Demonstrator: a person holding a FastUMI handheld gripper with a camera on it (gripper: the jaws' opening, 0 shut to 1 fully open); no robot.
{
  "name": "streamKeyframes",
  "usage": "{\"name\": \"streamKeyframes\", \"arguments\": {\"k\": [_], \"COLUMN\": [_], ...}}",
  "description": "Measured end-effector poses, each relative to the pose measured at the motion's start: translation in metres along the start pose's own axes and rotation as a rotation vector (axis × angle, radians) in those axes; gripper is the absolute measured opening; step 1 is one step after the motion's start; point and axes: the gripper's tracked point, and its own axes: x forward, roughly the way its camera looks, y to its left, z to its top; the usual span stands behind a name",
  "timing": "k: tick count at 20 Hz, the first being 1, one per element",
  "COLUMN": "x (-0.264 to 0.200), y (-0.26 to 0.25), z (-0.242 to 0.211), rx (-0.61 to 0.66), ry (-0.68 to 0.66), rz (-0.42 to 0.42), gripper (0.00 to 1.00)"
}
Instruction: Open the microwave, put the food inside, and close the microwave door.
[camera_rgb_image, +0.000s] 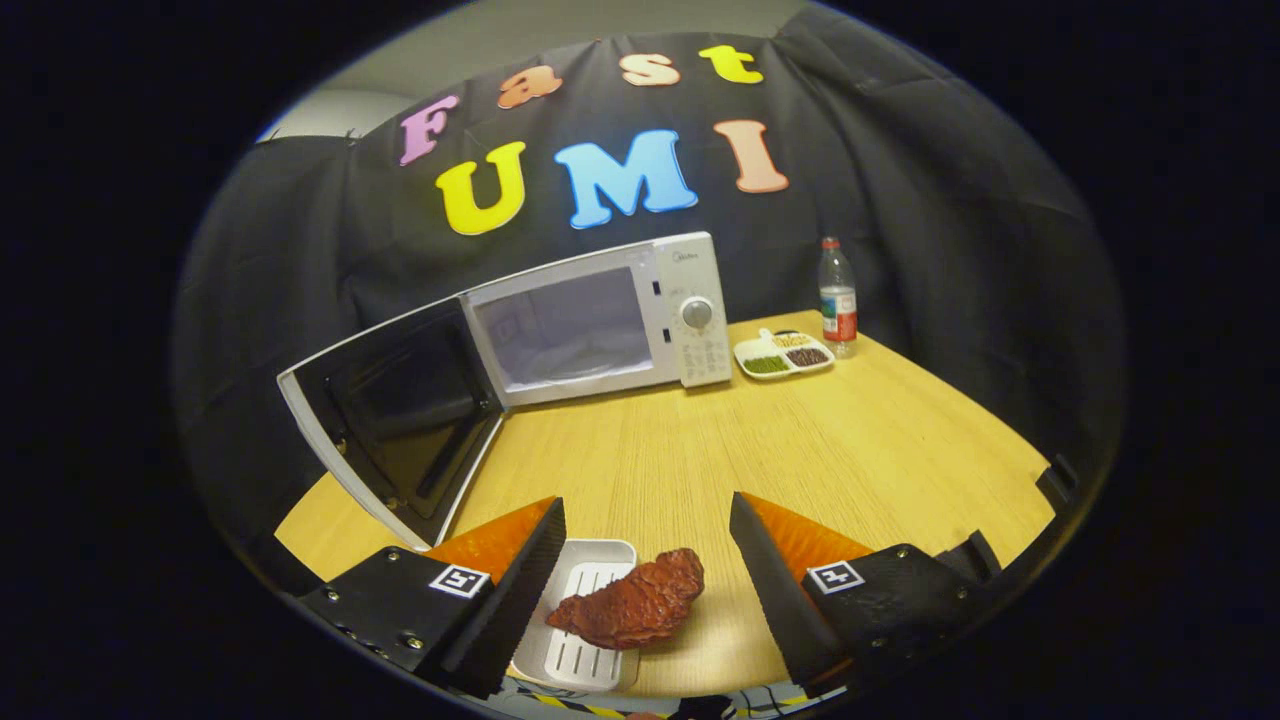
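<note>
A white microwave (600, 320) stands at the back of the wooden table (880, 450), its door (395, 425) swung wide open to the left and its lit cavity bare. A brown piece of food (635, 605) lies on a small white ridged tray (580, 620) at the table's near edge, partly hanging over the tray's right rim. My gripper (647, 540) is open, its two fingers spread wide on either side of the food and touching nothing. The food sits low between the fingers.
To the right of the microwave lie a white divided dish (783, 354) with small portions of food and a plastic water bottle (837, 297) with a red cap. Bare tabletop stretches between the fingers and the microwave.
</note>
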Motion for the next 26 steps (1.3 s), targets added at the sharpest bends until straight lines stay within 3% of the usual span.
{"name": "streamKeyframes", "arguments": {"k": [7,8,11,12,13,14,15,16,17,18,21,26], "x": [0.001,0.0,0.001,0.002,0.002,0.002,-0.002,0.001,-0.002,0.004,0.004,0.006], "y": [-0.006,-0.003,0.003,0.005,0.008,0.009,0.011,0.014,0.02,0.025,0.035,0.047], "z": [-0.054,-0.056,-0.056,-0.054,-0.054,-0.047,-0.04,-0.038,-0.034,-0.027,-0.016,0.022], "rx": [0.125,0.153,0.216,0.223,0.221,0.232,0.25,0.261,0.276,0.279,0.227,0.242], "ry": [0.159,0.17,0.184,0.187,0.192,0.176,0.16,0.156,0.149,0.13,0.125,0.081], "rz": [0.026,0.038,0.055,0.057,0.075,0.081,0.094,0.096,0.109,0.107,0.12,0.131], "gripper": [0.99,0.85,0.63,0.48,0.46,0.35,0.34,0.2,0.2,0.09,0.09,0.09]}}
